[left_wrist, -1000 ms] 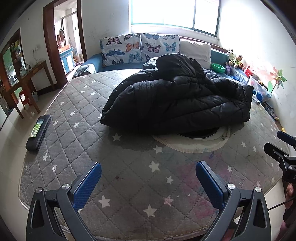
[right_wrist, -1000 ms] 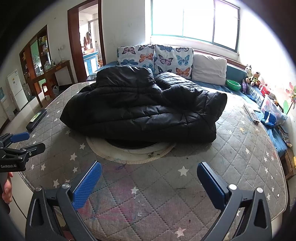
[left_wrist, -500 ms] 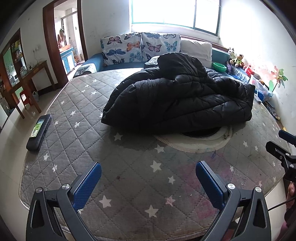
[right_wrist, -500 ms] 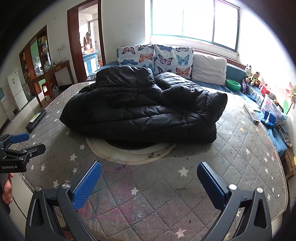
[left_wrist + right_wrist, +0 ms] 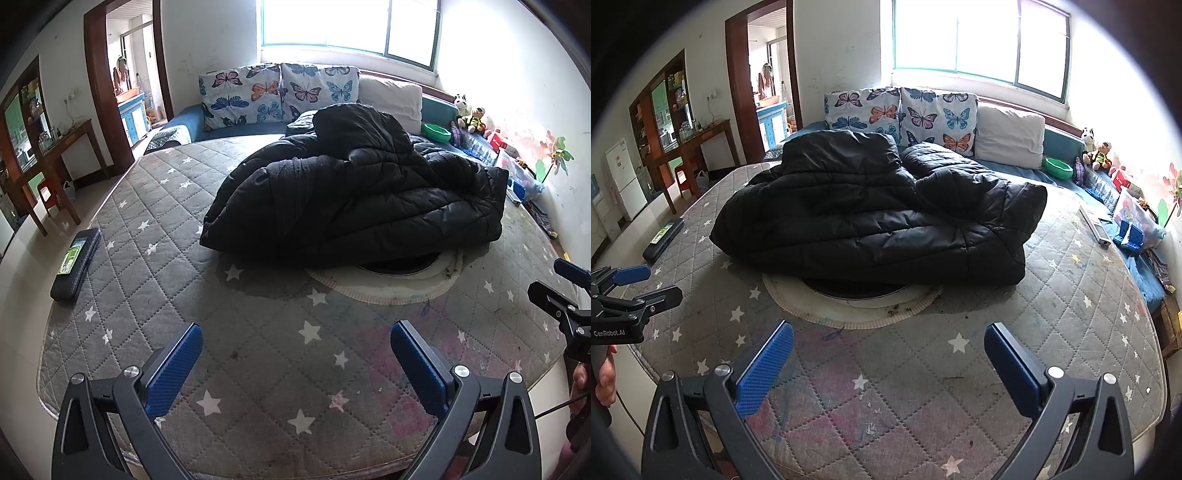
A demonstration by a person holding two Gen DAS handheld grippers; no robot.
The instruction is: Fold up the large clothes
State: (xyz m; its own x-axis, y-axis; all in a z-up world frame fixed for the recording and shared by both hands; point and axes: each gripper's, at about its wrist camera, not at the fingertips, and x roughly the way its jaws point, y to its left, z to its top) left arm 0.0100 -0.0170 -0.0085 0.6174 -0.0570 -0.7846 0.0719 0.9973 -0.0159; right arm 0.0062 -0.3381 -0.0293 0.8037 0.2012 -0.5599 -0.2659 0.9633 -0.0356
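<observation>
While both grippers gape, black coat [image 5: 354, 206] lies well ahead.

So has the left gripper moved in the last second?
Yes, slightly. In the left wrist view the black puffer jacket and butterfly pillows sit a little lower and larger, so the open left gripper has eased forward.

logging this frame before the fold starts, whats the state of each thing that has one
left gripper: open, empty, over the near mattress edge
right gripper: open, empty
black quilted puffer jacket: bunched in a loose heap, not neatly folded
grey star-print quilted mattress: stained, jacket lying on it
round white mat: flat, partly under the jacket
brown wooden doorway: open
</observation>
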